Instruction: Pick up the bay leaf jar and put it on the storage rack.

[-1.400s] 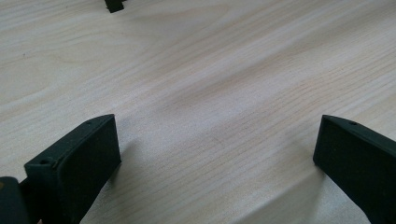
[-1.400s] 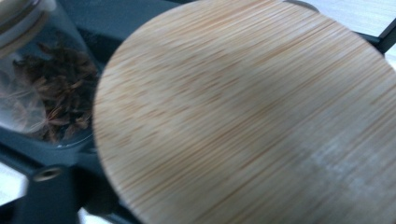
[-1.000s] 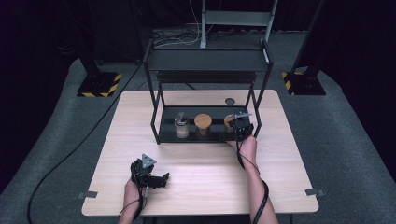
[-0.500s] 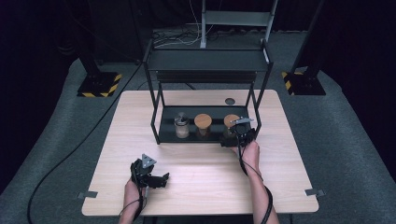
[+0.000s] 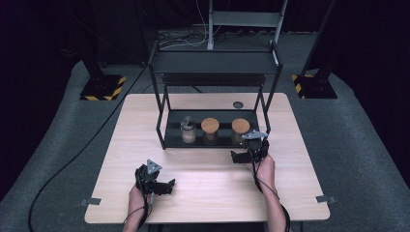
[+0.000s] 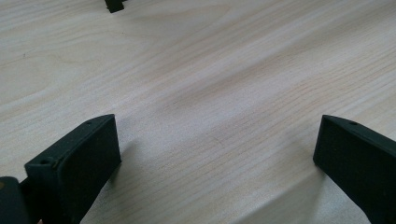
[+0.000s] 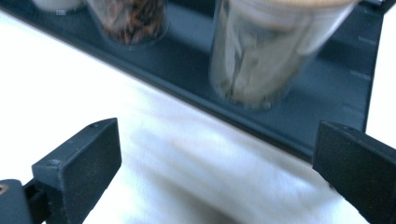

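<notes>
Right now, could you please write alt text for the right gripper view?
The open right gripper faces a clear glass jar of pale dried leaves standing on the black metal rack shelf just ahead. A second jar of reddish-brown pieces stands further left, above the bright tabletop.

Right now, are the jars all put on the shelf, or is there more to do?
Three jars stand in a row on the rack's bottom shelf: a metal-capped jar, a middle jar and a right jar, both wooden-lidded. Nothing is in hand: the right gripper sits in front of the right jar with jaws wide open, and the left gripper rests open over bare table. No jar waits on the table, so little seems left.
</notes>
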Demonstrator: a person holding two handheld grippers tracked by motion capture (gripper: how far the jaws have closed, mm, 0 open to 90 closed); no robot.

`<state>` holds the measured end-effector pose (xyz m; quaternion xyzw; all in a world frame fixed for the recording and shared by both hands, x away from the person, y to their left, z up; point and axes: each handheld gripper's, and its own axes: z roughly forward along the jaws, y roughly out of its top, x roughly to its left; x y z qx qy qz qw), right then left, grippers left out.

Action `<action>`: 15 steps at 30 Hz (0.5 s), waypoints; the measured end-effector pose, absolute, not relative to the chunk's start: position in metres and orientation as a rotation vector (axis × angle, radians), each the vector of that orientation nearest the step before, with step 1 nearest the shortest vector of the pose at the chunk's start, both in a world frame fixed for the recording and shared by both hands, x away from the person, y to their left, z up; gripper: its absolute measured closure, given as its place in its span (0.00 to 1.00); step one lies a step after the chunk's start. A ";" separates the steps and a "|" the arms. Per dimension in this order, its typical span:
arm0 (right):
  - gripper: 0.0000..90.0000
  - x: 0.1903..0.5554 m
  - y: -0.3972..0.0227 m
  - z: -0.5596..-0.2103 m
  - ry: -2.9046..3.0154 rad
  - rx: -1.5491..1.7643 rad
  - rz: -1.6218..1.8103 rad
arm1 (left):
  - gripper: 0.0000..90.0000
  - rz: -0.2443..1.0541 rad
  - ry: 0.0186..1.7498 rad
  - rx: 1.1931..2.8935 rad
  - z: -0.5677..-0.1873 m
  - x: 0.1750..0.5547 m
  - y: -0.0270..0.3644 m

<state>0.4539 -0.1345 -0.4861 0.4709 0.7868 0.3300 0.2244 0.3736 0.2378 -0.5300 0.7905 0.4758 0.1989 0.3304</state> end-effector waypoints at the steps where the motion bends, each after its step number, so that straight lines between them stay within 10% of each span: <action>1: 0.00 0.447 -0.139 -0.489 2.171 1.306 0.926 | 0.00 0.520 1.244 2.067 -0.530 0.374 0.238; 15: 0.00 0.409 -0.156 -0.508 2.177 1.313 0.924 | 0.00 0.521 1.244 2.067 -0.530 0.374 0.238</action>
